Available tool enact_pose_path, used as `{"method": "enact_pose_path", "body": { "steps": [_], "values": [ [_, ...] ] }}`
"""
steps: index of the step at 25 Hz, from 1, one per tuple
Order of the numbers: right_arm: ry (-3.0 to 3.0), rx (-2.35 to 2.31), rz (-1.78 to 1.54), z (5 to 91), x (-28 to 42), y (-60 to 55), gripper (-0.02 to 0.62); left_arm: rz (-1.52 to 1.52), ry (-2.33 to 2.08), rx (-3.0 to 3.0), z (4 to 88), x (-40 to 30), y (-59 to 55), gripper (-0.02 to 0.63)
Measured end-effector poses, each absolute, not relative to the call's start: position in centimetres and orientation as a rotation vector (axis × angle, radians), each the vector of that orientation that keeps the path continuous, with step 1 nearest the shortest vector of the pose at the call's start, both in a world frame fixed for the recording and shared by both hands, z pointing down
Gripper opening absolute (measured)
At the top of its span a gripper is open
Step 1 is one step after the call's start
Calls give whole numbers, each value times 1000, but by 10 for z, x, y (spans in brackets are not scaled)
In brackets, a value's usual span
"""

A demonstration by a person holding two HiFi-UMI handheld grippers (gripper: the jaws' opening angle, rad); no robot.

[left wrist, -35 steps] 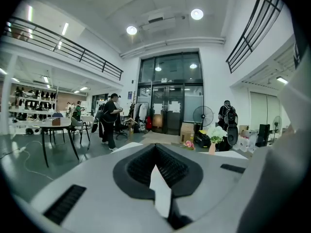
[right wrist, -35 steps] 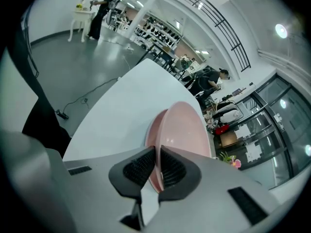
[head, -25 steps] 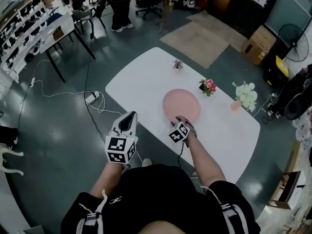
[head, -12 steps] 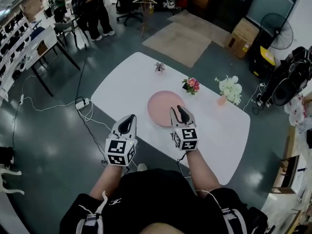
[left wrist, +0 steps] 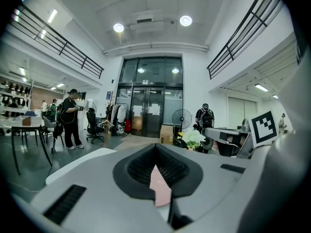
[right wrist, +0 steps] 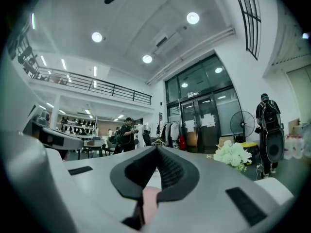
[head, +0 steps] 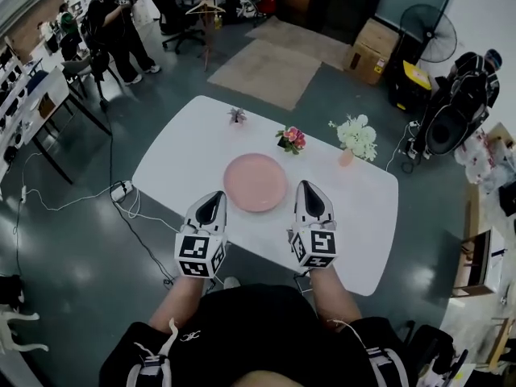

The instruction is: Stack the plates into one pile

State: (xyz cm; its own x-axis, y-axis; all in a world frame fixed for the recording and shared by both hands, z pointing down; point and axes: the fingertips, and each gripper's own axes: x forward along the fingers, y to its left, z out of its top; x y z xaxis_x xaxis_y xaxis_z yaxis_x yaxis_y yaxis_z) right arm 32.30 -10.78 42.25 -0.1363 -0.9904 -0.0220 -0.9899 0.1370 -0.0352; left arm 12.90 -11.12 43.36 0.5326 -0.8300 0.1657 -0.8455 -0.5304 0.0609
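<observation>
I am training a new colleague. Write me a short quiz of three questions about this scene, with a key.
1. True or false: the jaws of the right gripper stand wide open.
2. How many flower decorations stand on the white table?
3. The pink plate lies: A) mid-table, B) on the floor, C) on a chair.
Key: 1 false, they have just closed, on nothing; 2 three; 3 A.

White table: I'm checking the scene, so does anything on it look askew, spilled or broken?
Nothing stands out: the pink plate lies flat; the small plant, pink flowers and white bouquet stand upright.
</observation>
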Motion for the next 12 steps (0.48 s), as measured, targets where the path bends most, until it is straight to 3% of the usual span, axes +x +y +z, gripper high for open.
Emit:
{"method": "enact_pose_path", "body": {
  "steps": [12],
  "values": [
    [2318,-2024,-1,405,324,-90,12,123,-1395,2701,403,153,-104,12]
  ]
}}
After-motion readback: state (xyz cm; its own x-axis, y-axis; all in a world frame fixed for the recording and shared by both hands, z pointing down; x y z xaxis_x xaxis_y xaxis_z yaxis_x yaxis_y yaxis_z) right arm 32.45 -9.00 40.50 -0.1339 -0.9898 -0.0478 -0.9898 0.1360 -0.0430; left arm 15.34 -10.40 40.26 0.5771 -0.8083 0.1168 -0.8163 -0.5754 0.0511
